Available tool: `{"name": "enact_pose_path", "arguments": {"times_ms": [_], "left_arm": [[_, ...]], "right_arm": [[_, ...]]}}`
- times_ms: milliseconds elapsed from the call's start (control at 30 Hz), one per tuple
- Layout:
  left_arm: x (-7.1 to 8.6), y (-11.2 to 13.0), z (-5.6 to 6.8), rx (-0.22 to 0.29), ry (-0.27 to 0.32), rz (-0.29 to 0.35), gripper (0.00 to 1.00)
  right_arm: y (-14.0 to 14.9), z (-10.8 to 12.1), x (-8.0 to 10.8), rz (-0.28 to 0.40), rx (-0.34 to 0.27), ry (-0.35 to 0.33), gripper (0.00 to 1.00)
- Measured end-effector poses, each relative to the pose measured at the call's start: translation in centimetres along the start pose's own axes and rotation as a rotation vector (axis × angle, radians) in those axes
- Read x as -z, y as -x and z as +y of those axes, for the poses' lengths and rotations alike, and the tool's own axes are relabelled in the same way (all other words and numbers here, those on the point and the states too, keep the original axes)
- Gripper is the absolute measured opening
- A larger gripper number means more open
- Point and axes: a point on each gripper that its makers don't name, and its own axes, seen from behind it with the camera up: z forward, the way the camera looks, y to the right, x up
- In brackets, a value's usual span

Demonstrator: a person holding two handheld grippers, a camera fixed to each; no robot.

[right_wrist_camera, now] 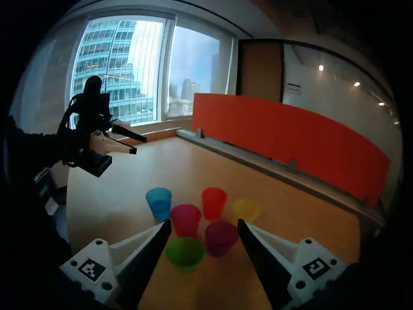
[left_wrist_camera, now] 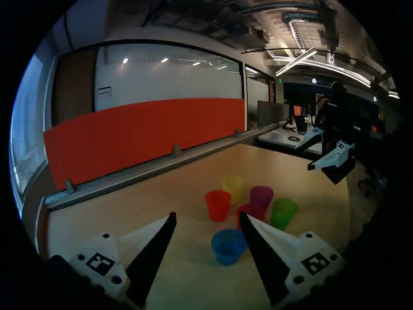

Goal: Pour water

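Several coloured plastic cups stand upright in a cluster on a light wooden table (left_wrist_camera: pixel 170 196). In the left gripper view my left gripper (left_wrist_camera: pixel 207 216) is open above the near side of the cluster. The blue cup (left_wrist_camera: pixel 228 246) sits between its fingers, with the red cup (left_wrist_camera: pixel 218 204), yellow cup (left_wrist_camera: pixel 233 187), purple cup (left_wrist_camera: pixel 261 196) and green cup (left_wrist_camera: pixel 283 213) beyond. In the right gripper view my right gripper (right_wrist_camera: pixel 203 222) is open. The green cup (right_wrist_camera: pixel 185 253) and purple cup (right_wrist_camera: pixel 221 237) are nearest it, then the pink cup (right_wrist_camera: pixel 186 219), blue cup (right_wrist_camera: pixel 158 202), red cup (right_wrist_camera: pixel 213 202) and yellow cup (right_wrist_camera: pixel 245 209).
An orange partition (left_wrist_camera: pixel 144 134) with a metal rail runs along the table's far edge. The right gripper (left_wrist_camera: pixel 303 157) hovers at the table's far right. The left gripper (right_wrist_camera: pixel 139 145), held by a hand in a dark sleeve, hangs over the window-side end. Desks with monitors (left_wrist_camera: pixel 294 124) stand behind.
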Motion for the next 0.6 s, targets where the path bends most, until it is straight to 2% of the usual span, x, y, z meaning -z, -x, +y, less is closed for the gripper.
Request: {"name": "enact_pose_path", "arguments": {"times_ms": [267,600], "left_arm": [[-1.3,3.1,0.6,-0.017,0.017,-0.062,0.9],[-2.2,6.6,2.2,-0.033,0.068,-0.135,0.9]], "right_arm": [[3.7,-0.1,-1.2,-0.061,-0.008,0.005,0.99],[7.7,-0.3,-2.1,-0.113,-0.027,0.003,0.99]]}}
